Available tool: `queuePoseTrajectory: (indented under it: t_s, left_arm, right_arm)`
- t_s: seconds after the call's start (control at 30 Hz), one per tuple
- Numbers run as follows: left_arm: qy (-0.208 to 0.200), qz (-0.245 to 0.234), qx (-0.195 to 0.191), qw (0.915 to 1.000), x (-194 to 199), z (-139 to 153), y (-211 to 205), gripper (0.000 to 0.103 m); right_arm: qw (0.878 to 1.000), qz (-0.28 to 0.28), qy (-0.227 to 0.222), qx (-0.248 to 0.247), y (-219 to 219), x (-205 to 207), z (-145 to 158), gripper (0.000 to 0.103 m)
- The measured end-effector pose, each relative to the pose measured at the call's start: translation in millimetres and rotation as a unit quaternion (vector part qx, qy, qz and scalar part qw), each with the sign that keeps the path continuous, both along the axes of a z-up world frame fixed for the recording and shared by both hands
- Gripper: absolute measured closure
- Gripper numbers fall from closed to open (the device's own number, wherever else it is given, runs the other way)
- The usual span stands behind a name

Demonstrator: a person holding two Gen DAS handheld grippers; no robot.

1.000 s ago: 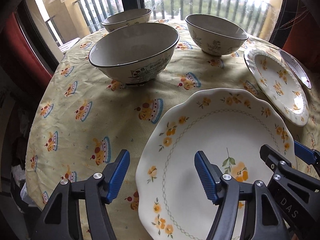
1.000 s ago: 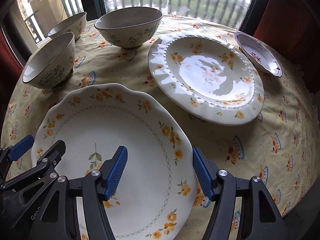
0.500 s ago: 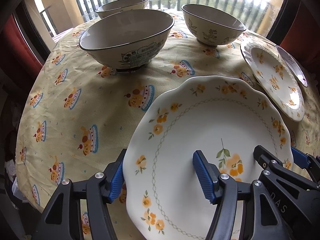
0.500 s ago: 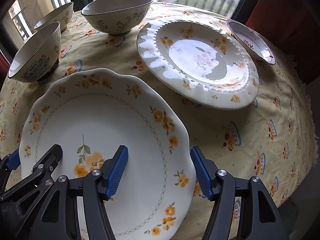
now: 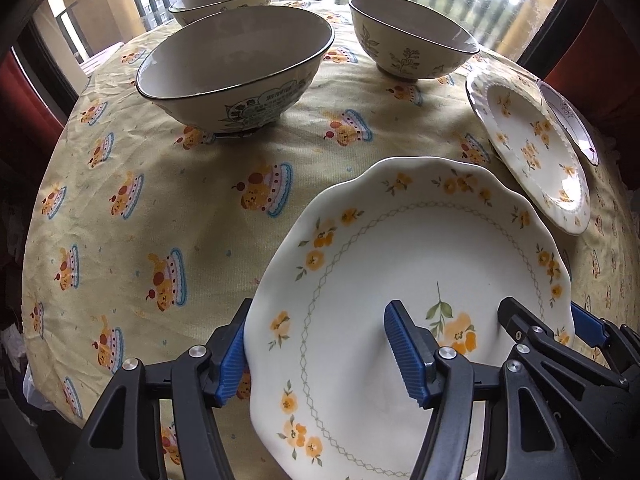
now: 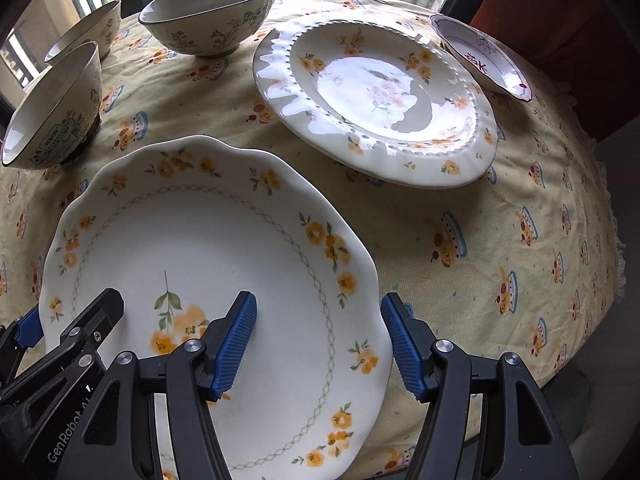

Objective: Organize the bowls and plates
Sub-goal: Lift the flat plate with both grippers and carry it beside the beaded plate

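Note:
A white scalloped plate [image 5: 400, 248] [image 6: 200, 232] with orange flowers lies at the near edge of the round table. My left gripper [image 5: 318, 320] straddles its left rim: the left pad [image 5: 230, 356] sits half hidden behind the rim, the right pad over the plate's well. My right gripper [image 6: 320, 308] straddles the right rim, one pad above the well and the other just outside the edge. Both stand open, with no pad seen pressing. A beaded flowered plate [image 6: 380, 96] [image 5: 532, 152] lies behind, with a small purple-patterned dish [image 6: 484, 56] beyond it.
Three bowls stand at the back: a dark-rimmed one [image 5: 236, 64] [image 6: 52, 120] nearest, one with leaf print [image 5: 412, 40] [image 6: 208, 16], and a third [image 5: 224, 0] by the window railing. The yellow cake-print cloth [image 5: 160, 208] drops off close to both grippers.
The left gripper has shifted right, so its left finger went from the bare cloth to the plate's rim. Both views have closed in on the scalloped plate. The right gripper has barely shifted.

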State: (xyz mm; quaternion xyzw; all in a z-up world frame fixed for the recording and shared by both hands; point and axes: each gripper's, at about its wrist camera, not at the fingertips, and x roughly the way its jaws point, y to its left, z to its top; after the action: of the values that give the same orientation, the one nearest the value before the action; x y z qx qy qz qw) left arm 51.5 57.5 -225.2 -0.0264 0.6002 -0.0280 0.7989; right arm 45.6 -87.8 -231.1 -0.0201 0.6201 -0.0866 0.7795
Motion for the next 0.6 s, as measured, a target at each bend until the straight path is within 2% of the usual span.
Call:
queuePoseTrajectory:
  t_s: [0.13, 0.33, 0.6]
  left_arm:
    - [0.001, -0.006, -0.011, 0.9999, 3.5, 12.5, -4.0, 0.039]
    - [-0.012, -0.028, -0.007, 0.9995, 5.4, 34.2, -16.5, 0.039]
    - [-0.018, -0.037, -0.004, 0.9991, 9.4, 45.3, -45.8, 0.039]
  right_arm:
    - [1.000, -0.017, 0.003, 0.003, -6.3, 0.2, 10.1, 0.035]
    - [0.999, -0.029, -0.015, -0.004, -13.9, -1.5, 36.4, 0.035]
    - [0.999, -0.039, -0.027, 0.000, -44.1, 0.4, 56.6, 0.035]
